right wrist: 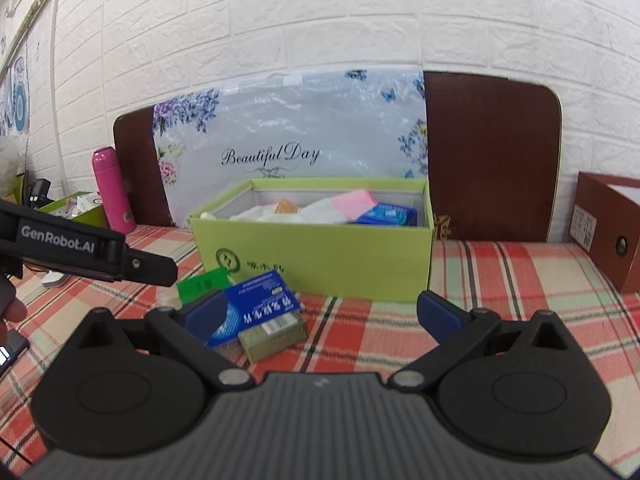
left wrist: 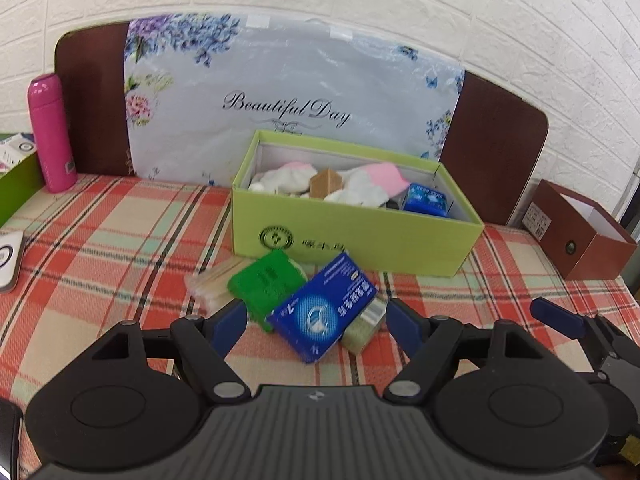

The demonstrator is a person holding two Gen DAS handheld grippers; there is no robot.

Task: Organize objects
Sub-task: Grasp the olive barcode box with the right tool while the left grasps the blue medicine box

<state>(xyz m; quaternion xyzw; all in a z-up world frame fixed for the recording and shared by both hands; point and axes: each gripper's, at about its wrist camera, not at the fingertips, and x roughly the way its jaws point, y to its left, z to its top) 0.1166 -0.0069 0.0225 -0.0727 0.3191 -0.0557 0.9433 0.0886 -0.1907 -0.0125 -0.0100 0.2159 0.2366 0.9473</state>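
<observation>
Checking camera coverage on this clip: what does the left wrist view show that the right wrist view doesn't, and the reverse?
Only the left wrist view: the bundle of wooden sticks beside the green packet, and the right gripper at the frame's right edge.

Only the right wrist view: the left gripper's side marked GenRobot.AI, and wall pictures at far left.

Both: the green box of socks, the blue packet, the pink bottle, the brown box, the plaid cloth.
</observation>
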